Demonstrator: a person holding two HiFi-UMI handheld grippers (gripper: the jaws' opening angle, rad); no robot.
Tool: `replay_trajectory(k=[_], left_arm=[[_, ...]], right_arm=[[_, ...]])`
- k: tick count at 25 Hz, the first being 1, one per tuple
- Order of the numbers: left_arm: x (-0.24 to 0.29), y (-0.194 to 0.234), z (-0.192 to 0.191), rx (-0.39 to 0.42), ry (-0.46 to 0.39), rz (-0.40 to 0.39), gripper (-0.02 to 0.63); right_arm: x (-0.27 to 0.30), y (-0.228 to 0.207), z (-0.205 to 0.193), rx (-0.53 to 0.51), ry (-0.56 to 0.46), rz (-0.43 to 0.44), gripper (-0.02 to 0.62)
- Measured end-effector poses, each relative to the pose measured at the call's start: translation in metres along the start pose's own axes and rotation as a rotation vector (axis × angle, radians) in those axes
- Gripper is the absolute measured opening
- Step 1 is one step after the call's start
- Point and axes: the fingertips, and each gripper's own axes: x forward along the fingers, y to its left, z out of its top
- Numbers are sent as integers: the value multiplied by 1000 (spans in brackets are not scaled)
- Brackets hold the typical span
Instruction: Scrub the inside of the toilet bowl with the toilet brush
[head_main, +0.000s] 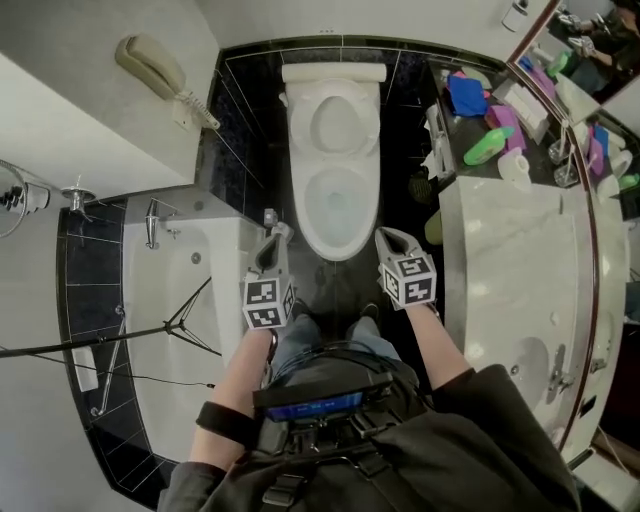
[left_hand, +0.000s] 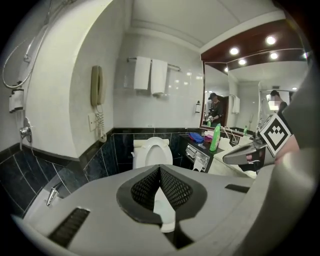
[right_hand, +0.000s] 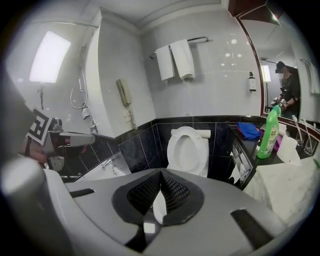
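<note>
Not started. Left gripper (head_main: 277, 233) and right gripper (head_main: 390, 238): jaws fully together, nothing held. Toilet (head_main: 338, 200) is straight ahead of both jaw pairs, well apart, lid up. Can't spot the brush in any view. Remaining: find brush, grab, scrub.

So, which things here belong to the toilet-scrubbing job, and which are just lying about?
Job: toilet, lid up; left gripper, right gripper, both shut, empty. No brush made out.
Lying about: wall phone, green bottle, blue cloth, hanging towels, bathtub.
</note>
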Motion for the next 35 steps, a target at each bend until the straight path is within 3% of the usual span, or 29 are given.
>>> replay_trajectory(k=[8, 12, 18, 24, 35], left_arm=[[-9, 7, -20, -7, -7, 52, 0], [-10, 2, -33, 6, 1, 111, 5], [5, 3, -76, -18, 3, 175, 72], [36, 42, -145, -41, 26, 243, 158], [149, 148, -275, -88, 9, 238, 279]], right_arm=[[0, 30, -14, -20, 33, 75, 3], [2, 42, -19, -89, 61, 152, 3], [25, 43, -30, -179, 79, 256, 3], [83, 46, -45, -208, 93, 295, 3], [255, 57, -98, -187, 52, 280, 3]])
